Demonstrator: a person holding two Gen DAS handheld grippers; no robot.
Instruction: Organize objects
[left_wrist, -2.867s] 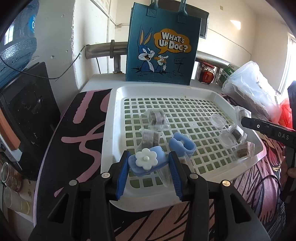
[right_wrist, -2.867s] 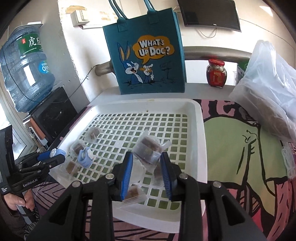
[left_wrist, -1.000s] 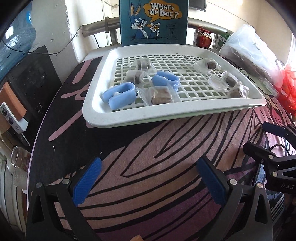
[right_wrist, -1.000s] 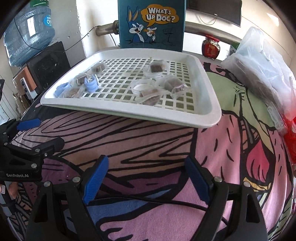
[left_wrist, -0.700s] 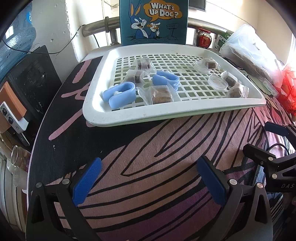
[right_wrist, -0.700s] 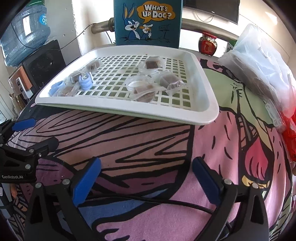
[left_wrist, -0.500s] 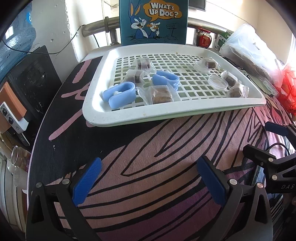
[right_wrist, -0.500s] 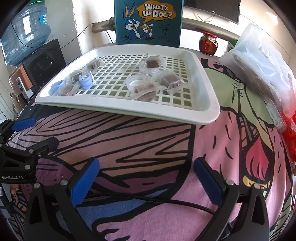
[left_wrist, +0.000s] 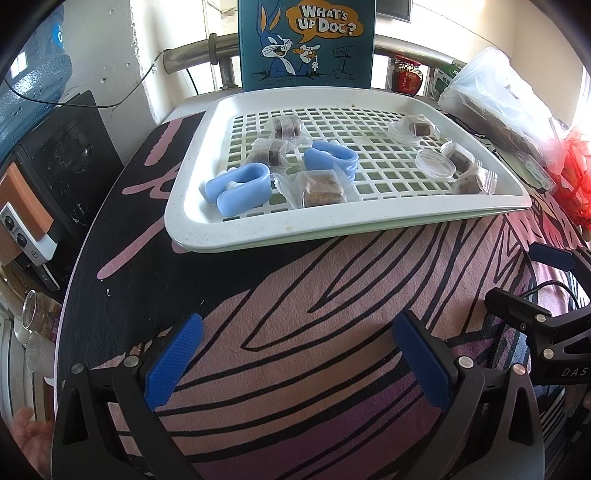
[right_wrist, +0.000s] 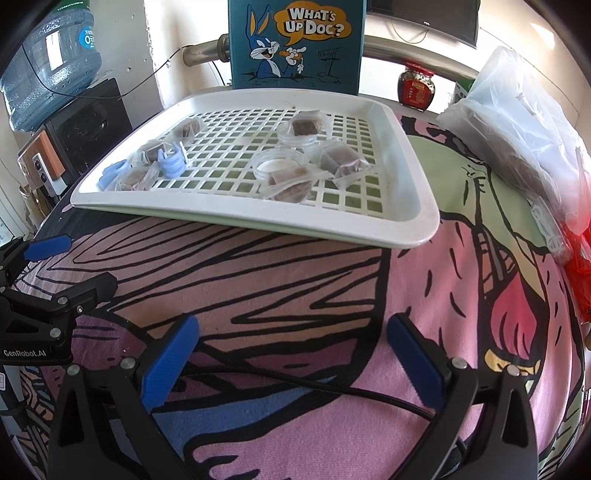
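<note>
Right now both of your claws sit back from the work, over the patterned cloth on the surface, each spread as wide as it goes and holding nothing: the left claw (left_wrist: 295, 365) and the right claw (right_wrist: 291, 363) alike. The right one's jaws have just been opening, with only cloth between them.

Everything to sort lies ahead of you on the white slotted tray (left_wrist: 258, 229). Ahead and a little left of the left claw are two blue clips (left_wrist: 240, 188) and three wrapped brown sweets (left_wrist: 321, 182); ahead and to its right, on the tray's far side, are the clear round lid (left_wrist: 435, 164) and more wrapped sweets (left_wrist: 471, 181).

I'd judge the tray roughly grouped already, so you are either finished or picking the next piece.

If you go on, take like with like. Let each claw serve its own side (crossing them invites a knock, since the right claw already shows at the edge of the left view).

- Come down steeply on a sweet and close on the solid block, not the crinkled wrapper ends, which will likely slip.
- Take a clip across its narrow width.
- Mind the black cable (right_wrist: 332, 387) lying just under the right claw; lift clear of it before you reach forward.
- Treat the clear lid as light and slippery; grip its rim gently.
</note>
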